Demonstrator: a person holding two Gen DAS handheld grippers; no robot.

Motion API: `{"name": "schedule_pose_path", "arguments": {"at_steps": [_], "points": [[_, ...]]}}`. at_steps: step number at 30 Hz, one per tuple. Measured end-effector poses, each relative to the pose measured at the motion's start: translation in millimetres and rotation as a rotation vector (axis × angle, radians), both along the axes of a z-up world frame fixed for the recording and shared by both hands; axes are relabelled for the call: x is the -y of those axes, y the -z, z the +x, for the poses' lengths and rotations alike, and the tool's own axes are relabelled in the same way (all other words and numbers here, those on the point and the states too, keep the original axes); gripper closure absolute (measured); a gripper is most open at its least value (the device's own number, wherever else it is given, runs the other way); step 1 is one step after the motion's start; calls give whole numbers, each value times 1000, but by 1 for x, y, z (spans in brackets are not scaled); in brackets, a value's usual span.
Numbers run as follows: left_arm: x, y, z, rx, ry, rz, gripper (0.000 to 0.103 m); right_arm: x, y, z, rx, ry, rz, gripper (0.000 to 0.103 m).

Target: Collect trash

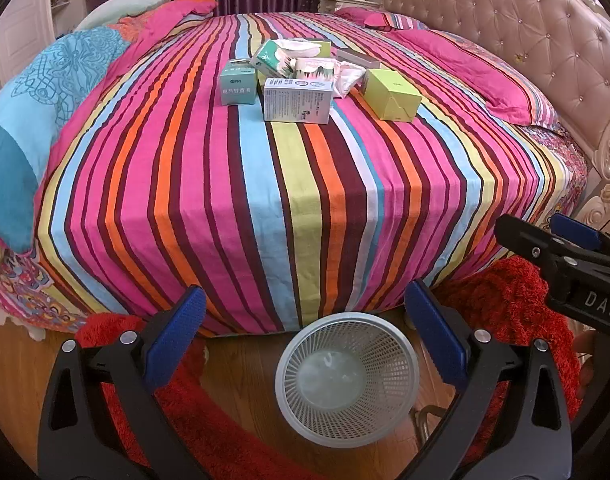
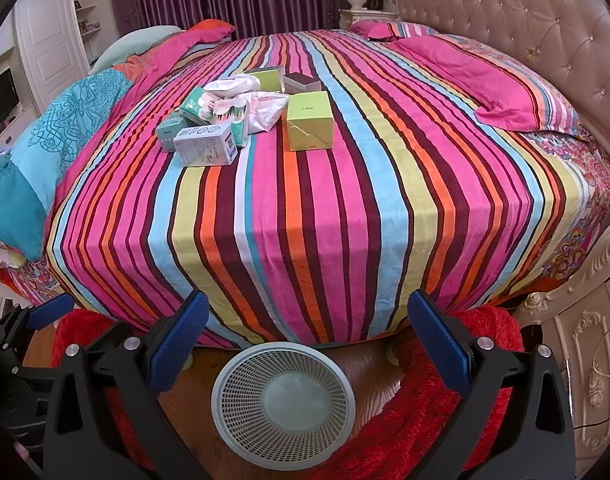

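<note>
A pile of trash lies in the middle of the striped bed (image 1: pixel 265 200): a grey-white box (image 1: pixel 297 100) (image 2: pixel 207 145), a teal box (image 1: pixel 237 86) (image 2: pixel 173 126), a lime-green box (image 1: pixel 391 94) (image 2: pixel 309 120), a green tissue pack (image 1: pixel 275 58), crumpled white wrappers (image 1: pixel 347 76) (image 2: pixel 265 114) and a dark box (image 2: pixel 301 82). A white mesh wastebasket (image 1: pixel 347 378) (image 2: pixel 283 400) stands empty on the floor at the bed's foot. My left gripper (image 1: pixel 305 332) and right gripper (image 2: pixel 305 336) are open and empty, above the basket, far from the pile.
A red shaggy rug (image 1: pixel 517 312) (image 2: pixel 445 412) lies around the basket on the wood floor. A tufted headboard (image 1: pixel 525 40) stands at right, with pink pillows (image 2: pixel 517 88) before it. A blue quilt (image 1: pixel 45 92) lies at left. The right gripper shows in the left view (image 1: pixel 565 264).
</note>
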State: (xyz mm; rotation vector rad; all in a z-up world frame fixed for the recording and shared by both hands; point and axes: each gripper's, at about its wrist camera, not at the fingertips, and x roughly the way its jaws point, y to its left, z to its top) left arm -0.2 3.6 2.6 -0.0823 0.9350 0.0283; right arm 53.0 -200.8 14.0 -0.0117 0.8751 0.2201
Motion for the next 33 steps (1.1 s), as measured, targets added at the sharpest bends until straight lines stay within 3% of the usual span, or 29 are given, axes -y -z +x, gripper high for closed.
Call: {"name": "schedule_pose_path", "arguments": {"at_steps": [33], "points": [[-8,-1,-1,1,-33,-22,6,0,-1,0,10,6,-11,8]]}}
